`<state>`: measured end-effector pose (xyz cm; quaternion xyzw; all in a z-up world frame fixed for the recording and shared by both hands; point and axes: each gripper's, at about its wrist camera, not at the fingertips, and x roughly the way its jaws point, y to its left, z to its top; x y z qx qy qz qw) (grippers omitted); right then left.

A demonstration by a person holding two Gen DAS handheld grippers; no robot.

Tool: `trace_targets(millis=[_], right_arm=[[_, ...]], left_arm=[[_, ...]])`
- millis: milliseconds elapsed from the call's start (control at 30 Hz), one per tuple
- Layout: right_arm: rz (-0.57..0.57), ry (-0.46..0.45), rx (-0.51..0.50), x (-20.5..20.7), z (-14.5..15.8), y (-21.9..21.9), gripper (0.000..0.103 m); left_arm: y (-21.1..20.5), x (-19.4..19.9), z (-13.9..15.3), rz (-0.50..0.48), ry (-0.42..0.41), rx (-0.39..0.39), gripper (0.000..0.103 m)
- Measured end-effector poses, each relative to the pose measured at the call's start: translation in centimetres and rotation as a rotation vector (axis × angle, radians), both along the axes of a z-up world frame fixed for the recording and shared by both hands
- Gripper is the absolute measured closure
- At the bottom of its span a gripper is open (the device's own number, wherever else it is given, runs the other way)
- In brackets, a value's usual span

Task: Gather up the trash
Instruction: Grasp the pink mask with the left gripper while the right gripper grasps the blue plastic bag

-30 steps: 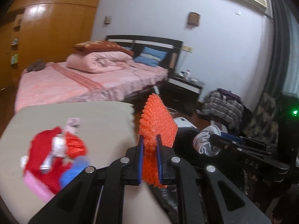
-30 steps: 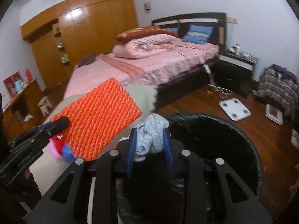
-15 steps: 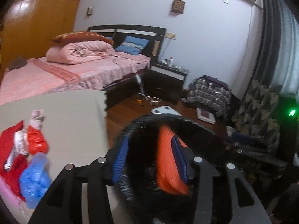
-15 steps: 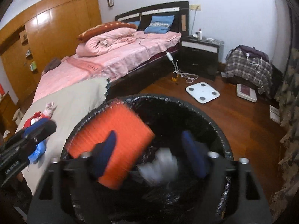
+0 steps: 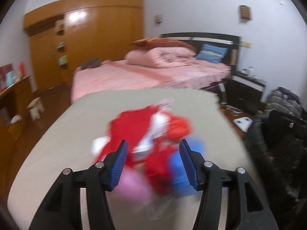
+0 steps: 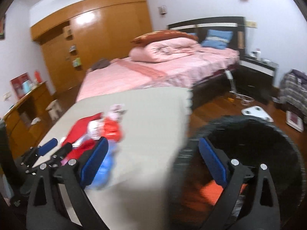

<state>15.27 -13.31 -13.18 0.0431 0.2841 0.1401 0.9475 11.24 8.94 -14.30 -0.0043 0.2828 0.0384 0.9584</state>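
Note:
A blurred pile of trash (image 5: 153, 126) lies on the beige table (image 5: 76, 134): red wrappers, a blue bag (image 5: 178, 172) and a pink piece (image 5: 134, 184). My left gripper (image 5: 153, 145) hovers just above the pile's near side, its jaws opening, the pads touching nothing. In the right wrist view my right gripper (image 6: 153, 141) is wide and still opening, empty, straddling the table's right edge. The same pile (image 6: 111, 128) lies to its left, with the left gripper (image 6: 55, 145) beside it. The black-lined bin (image 6: 278, 134) holds the orange bubble sheet (image 6: 209, 191).
A pink bed (image 5: 153, 72) stands behind the table, and a wooden wardrobe (image 5: 86, 38) beyond it. A dark nightstand (image 6: 257, 71) and a white scale (image 6: 257, 113) on the wood floor are at the right. A wooden desk (image 5: 13, 92) and a small stool (image 5: 35, 107) stand at the left.
Both grippers opened over the bin, letting go of the orange sheet and the grey wad. Both then swung left, so the table's trash pile is now in front of them.

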Motion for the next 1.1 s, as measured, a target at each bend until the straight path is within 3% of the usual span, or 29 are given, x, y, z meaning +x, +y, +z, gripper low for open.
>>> trace_targets(millis=[267,567,767,933,1033,1100], right_arm=[[0.07,0.086,-0.052,1.6,-4.0,5.9,0.01],[0.114,0.167,-0.086,2.6,-6.3,8.1,0.011],[0.178,0.205,-0.082,2.8,-6.9,9.1,0.031],[0.258,0.21,-0.08,2.4,-7.0,10.2,0.057],[0.264,0.209,-0.074,2.4,-6.9,10.1,0.06],[0.263,0.21,-0.067,2.3,-6.9,10.0,0.061]], left_arm=[[4.2,-0.9,-2.3,0.085,0.065,-0.051,0.048],[4.3,0.1,-3.0,0.102,0.106,-0.069,0.04],[4.6,0.8,-3.8,0.11,0.158,-0.079,0.039],[4.5,1.1,-4.2,0.093,0.186,-0.082,0.04],[4.3,1.4,-4.6,0.076,0.211,-0.085,0.051],[4.2,1.6,-4.8,0.065,0.228,-0.091,0.063]])
